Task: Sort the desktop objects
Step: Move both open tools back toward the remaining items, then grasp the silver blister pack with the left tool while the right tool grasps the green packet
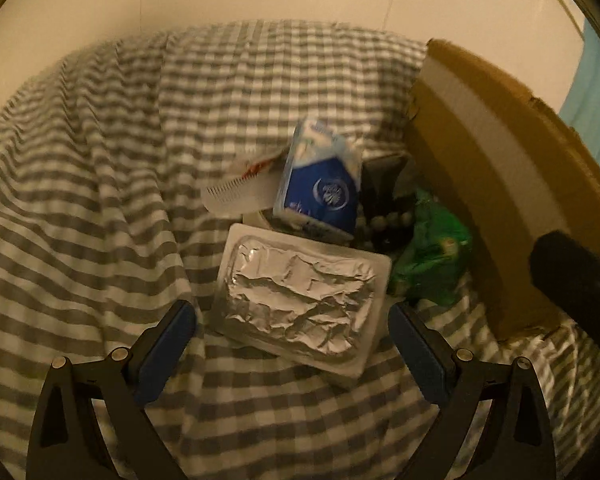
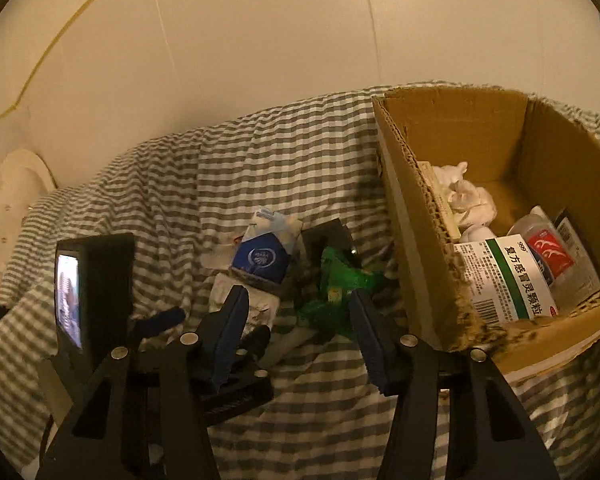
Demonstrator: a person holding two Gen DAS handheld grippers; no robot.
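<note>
A pile of small items lies on the grey-checked cloth (image 1: 100,184). Nearest is a foil blister pack (image 1: 300,304), with a blue and white carton (image 1: 320,180) leaning behind it, a white comb (image 1: 236,196), a black object (image 1: 384,188) and a green wrapper (image 1: 432,260). My left gripper (image 1: 292,344) is open, its blue pads either side of the blister pack's near end without touching it. My right gripper (image 2: 300,332) is open and empty, just short of the green wrapper (image 2: 340,280) and the carton (image 2: 264,256).
An open cardboard box (image 2: 416,184) stands to the right of the pile, holding a medicine box (image 2: 504,280), crumpled tissue (image 2: 468,196) and a bottle (image 2: 548,256). Its outer wall fills the right of the left wrist view (image 1: 480,184). The left gripper's body with a lit screen (image 2: 70,292) is at the left.
</note>
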